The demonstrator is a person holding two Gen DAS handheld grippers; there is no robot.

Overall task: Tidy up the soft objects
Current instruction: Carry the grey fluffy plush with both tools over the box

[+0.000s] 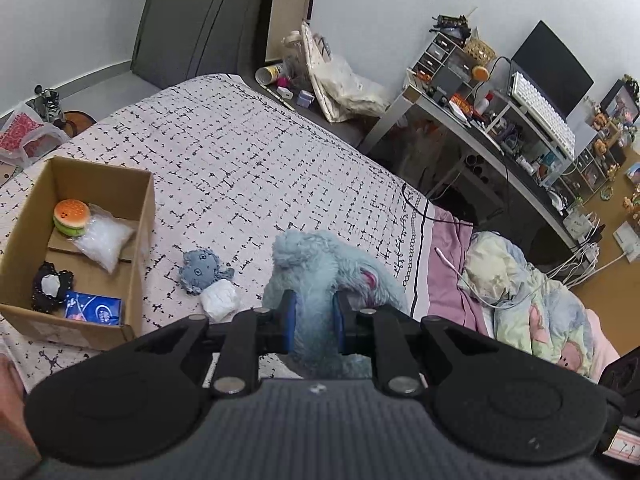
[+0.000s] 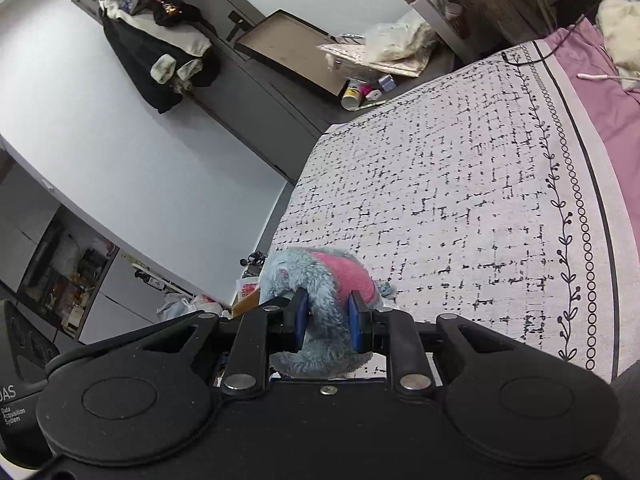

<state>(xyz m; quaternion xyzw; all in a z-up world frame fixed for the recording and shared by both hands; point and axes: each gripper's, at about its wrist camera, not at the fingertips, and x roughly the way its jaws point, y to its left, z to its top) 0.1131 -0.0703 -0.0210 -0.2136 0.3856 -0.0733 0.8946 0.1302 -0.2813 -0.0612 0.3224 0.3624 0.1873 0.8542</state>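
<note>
Little writing is legible to me. At the lower left edge of the right wrist view a black device [image 2: 18,392] carries white lettering: "Data Acquisition System", with larger letters above cut off by the frame so that only "AS" reads clearly. In the left wrist view the small blue printed packet [image 1: 94,309] in the open brown cardboard box [image 1: 140,240] has a round white logo I cannot read.

My left hand-held gripper [image 1: 314,322] is clenched on the fluffy pale-blue plush toy [image 1: 320,276], its blue pads pressed into the fur on both sides. My right hand-held gripper [image 2: 328,320] is likewise clenched on the same plush [image 2: 320,280], beside a pink patch of its fur. The toy hangs between the two grippers above the white bedspread with black dashes [image 1: 248,152]; its lower part drops behind the gripper bodies, so I cannot make out its whole shape.

On the bedspread, between the box and the plush, lie a small grey-blue knitted octopus toy [image 1: 202,270] and, touching it, a white crumpled soft bundle [image 1: 219,299]. Inside the box I see a squishy burger toy with orange bun [image 1: 72,216], a clear plastic bag of white filling [image 1: 106,238] against it, and a black lacy item [image 1: 52,286] too small to identify. The table [image 1: 404,114] beyond the bed is crowded with small things too blurred to read.
</note>
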